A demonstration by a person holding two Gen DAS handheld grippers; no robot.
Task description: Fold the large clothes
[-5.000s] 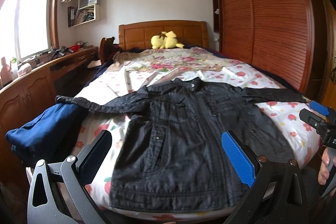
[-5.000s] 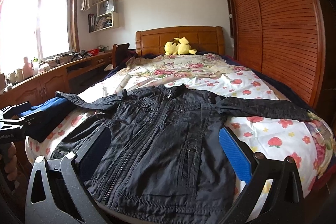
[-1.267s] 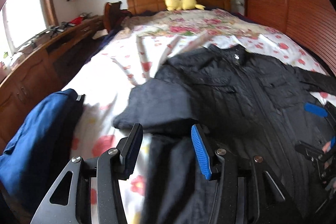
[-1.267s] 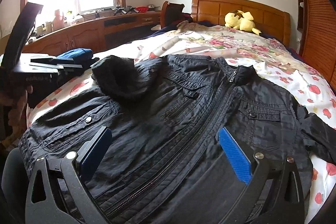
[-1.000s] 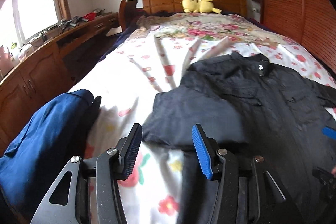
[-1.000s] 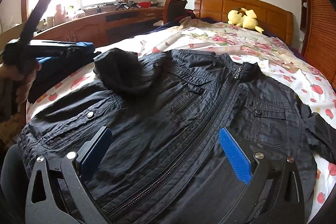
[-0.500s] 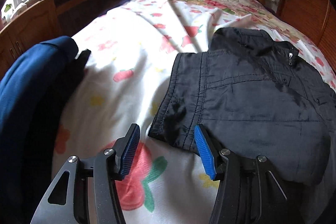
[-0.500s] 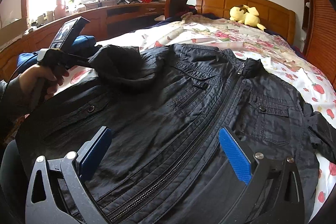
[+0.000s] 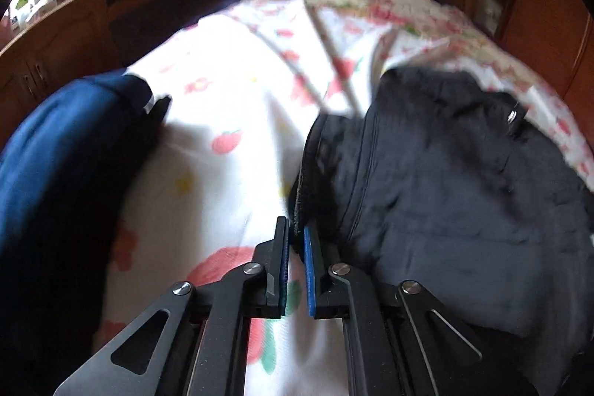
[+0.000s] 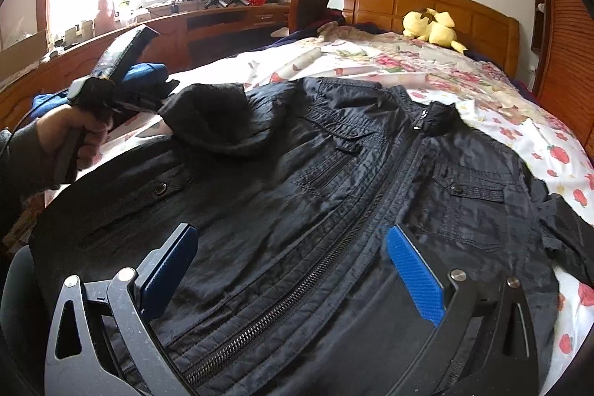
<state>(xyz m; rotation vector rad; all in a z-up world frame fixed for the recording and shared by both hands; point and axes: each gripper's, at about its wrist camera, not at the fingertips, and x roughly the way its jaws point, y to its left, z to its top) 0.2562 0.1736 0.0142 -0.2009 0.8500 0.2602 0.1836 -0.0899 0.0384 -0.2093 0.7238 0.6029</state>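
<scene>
One bed with a flowered sheet carries my black jacket, which lies face up, zipped, its left sleeve folded over the chest. Beside it, at the bed's left edge, sits a blue bundle. My right gripper hovers wide open over the hem. My left gripper is pressed together, pinching the sleeve's edge.

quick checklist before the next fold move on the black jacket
1. Left hand-held gripper shut on jacket edge: ok.
2. Right hand-held gripper open, holding nothing: ok.
3. Left sleeve folded onto the chest: ok.
4. Right sleeve folded in: not ok, it lies out to the side.
5. Zipper closed: ok.
6. Grip catches one layer only: cannot tell.
</scene>
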